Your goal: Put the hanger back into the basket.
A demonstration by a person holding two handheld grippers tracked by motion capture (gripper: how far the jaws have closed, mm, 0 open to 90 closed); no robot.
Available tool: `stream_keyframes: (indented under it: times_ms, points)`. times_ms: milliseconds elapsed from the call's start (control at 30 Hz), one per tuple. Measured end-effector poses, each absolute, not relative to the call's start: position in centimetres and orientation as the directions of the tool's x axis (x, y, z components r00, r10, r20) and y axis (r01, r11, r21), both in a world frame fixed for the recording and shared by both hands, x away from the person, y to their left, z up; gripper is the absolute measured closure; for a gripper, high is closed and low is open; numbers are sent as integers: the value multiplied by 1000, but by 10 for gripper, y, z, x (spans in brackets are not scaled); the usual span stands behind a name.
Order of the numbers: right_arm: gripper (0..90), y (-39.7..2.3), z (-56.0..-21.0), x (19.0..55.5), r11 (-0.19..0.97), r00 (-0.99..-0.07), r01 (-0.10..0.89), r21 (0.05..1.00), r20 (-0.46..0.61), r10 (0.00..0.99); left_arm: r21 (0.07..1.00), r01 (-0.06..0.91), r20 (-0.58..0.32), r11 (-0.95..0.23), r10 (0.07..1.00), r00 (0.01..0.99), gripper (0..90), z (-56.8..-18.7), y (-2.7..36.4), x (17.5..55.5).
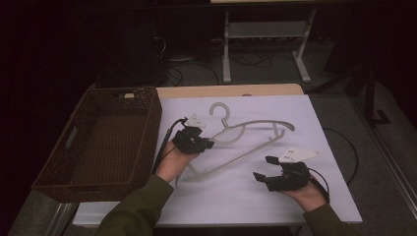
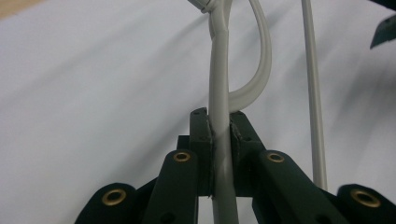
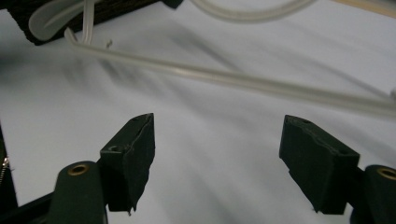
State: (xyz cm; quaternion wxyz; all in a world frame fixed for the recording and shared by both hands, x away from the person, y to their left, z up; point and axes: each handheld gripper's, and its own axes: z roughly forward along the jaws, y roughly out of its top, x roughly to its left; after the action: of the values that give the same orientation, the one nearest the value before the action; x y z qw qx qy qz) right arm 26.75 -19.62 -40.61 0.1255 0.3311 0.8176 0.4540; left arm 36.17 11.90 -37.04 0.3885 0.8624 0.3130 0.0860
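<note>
Now the left gripper [image 1: 208,144] is clamped on the upper arm of a white plastic clothes hanger [image 1: 246,140], its pads [image 2: 238,140] pressing the rod from both sides. That hanger sits near the middle of the white tabletop [image 1: 314,118], hook toward the far side, its long bottom bar running from near left to far right. To the near right, the right gripper [image 1: 263,168] has its jaws spread apart with nothing between them, just short of the hanger's bar [image 3: 243,81]. A dark woven basket [image 1: 74,162] sits at the table's left edge.
</note>
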Motion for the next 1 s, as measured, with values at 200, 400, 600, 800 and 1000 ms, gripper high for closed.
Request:
stream_keyframes:
  times_ms: [200,400,600,800,1000]
  points:
    - [257,-204,-406,260,354,-745,421,835,95,661,728,482,-84,-487,634,769,825,-344,135,364]
    - [254,-210,-406,258,339,-727,430,837,99,679,732,493,-91,-470,650,755,825,-324,150,366]
    - [250,-212,-407,259,333,-722,428,840,96,686,733,493,-76,-469,664,744,825,-303,167,366]
    - [231,-212,-408,260,332,-718,430,839,95,690,737,505,-76,-449,688,722,825,-289,192,367]
    - [122,-211,-408,261,317,-699,433,844,92,709,746,520,-85,-416,715,694,825,-279,221,368]
